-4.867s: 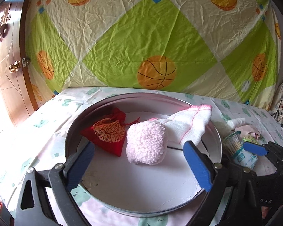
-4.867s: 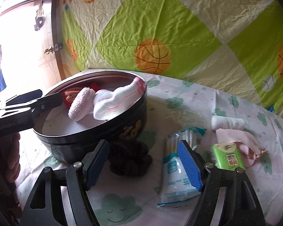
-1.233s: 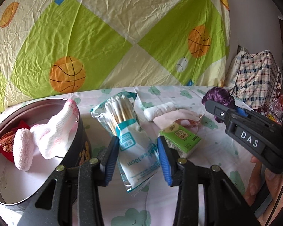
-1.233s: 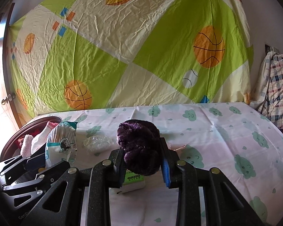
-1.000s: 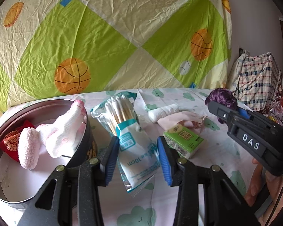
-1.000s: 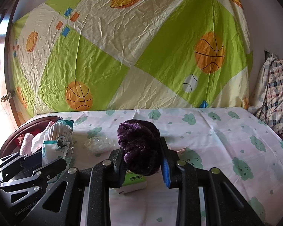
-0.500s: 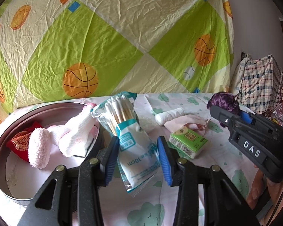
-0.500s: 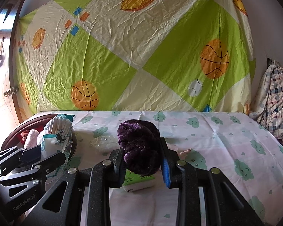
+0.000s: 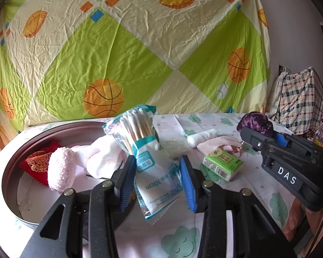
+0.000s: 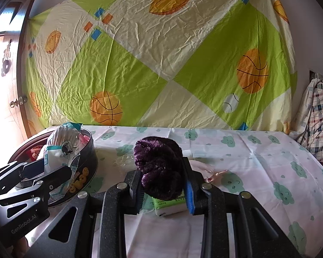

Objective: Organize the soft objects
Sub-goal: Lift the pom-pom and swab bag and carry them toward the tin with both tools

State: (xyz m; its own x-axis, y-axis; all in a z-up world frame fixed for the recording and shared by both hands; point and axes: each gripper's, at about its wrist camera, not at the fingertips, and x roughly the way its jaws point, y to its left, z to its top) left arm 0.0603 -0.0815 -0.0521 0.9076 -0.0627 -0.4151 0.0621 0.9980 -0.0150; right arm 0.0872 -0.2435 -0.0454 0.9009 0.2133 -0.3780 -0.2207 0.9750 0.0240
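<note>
Tilted slightly downward: left claw (image 9: pixel 157 178) gripping crinkly plastic cotton-swab bag (image 9: pixel 149 161); right claw (image 10: pixel 162 185) clamping fuzzy purple bundle (image 10: pixel 159 167) above cloud-print worktop (image 10: pixel 258 172).

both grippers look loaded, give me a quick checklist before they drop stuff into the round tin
1. Left gripper closed on the cotton swab bag: ok, blue pads press both sides.
2. Right gripper closed on the purple fuzzy item: ok, it bulges above the jaws.
3. Free space in the round tin: ok, the near floor is bare; the red pouch and pink-white socks sit toward the back.
4. Swab bag over the tin: not ok, it is held at the tin's right rim.
5. Purple item over the tin: not ok, it is off to the tin's right.
6. Swab bag sealed: cannot tell.
</note>
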